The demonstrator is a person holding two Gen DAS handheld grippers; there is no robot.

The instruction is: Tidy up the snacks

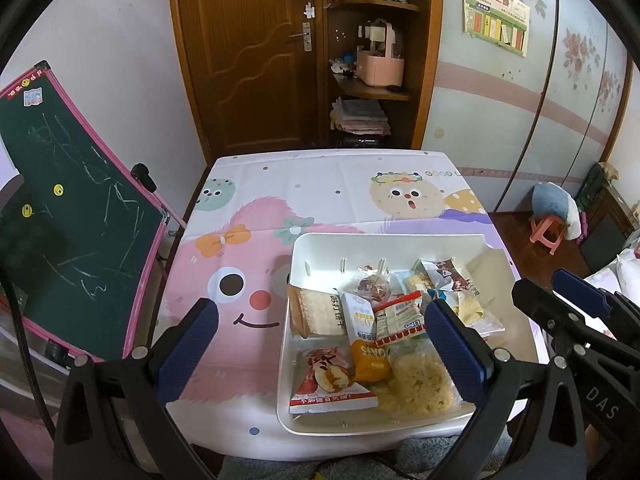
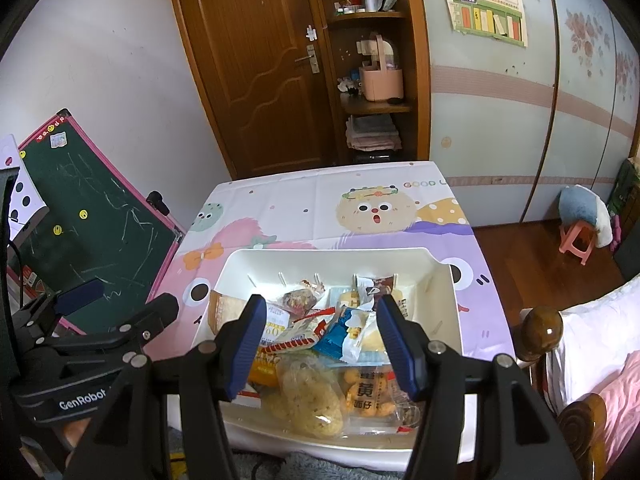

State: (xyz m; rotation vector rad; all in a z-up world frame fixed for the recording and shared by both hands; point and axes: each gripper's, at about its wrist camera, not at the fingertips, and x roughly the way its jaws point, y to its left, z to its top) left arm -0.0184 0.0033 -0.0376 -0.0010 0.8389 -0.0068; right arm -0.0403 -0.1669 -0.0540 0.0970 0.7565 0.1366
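A white plastic bin (image 1: pixel 384 237) (image 2: pixel 328 251) stands on the cartoon tablecloth near the table's front edge, filled with several wrapped snacks. Among them are a red packet (image 1: pixel 328 380), an orange oat packet (image 1: pixel 370 360), a cracker pack (image 1: pixel 316 312) and a clear bag of yellow puffs (image 1: pixel 420 380) (image 2: pixel 312 400). My left gripper (image 1: pixel 324 348) hovers open over the bin's left half, gripping nothing. My right gripper (image 2: pixel 324 344) hangs open above the bin's middle, over a blue-and-white packet (image 2: pixel 348 328), with nothing between its pads. Each gripper shows at the edge of the other's view.
The tablecloth (image 1: pixel 320 188) lies bare behind and left of the bin. A green chalkboard (image 1: pixel 72 240) leans close to the table's left side. A wooden bedpost (image 2: pixel 540 332) and bed stand at the right, a pink stool (image 2: pixel 576 240) beyond. A wooden door and shelves are behind the table.
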